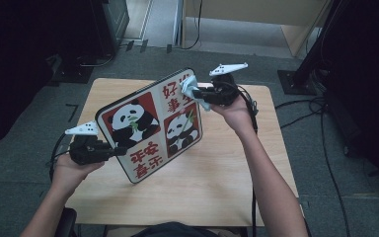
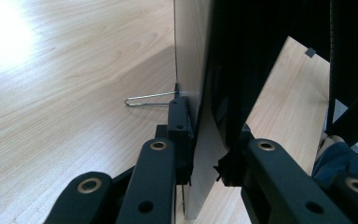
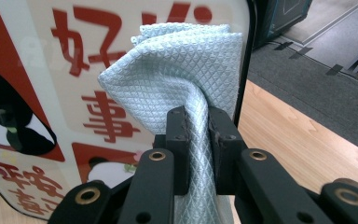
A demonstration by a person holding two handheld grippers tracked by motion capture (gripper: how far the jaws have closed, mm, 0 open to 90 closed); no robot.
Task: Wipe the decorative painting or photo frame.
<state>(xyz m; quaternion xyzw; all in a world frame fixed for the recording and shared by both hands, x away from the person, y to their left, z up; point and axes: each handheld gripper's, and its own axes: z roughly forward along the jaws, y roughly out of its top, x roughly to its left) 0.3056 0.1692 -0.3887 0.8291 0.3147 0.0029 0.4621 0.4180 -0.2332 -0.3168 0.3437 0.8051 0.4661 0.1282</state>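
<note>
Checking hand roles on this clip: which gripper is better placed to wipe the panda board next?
Right. The right gripper is shut on the light blue cloth, which sits at the panda board near its top edge. The left gripper is clamped on the board's edge, holding it tilted up.

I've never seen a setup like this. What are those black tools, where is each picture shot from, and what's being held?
A person sits at a light wooden table, holding hand-held black tongs in each hand. One picture looks down from above; the other two come from cameras riding on each tool. The left tongs clamp the edge of a flat square board printed with pandas and red characters, tilted above the table. The right tongs grip a folded pale blue waffle-textured cloth, held against the board's printed face.
</note>
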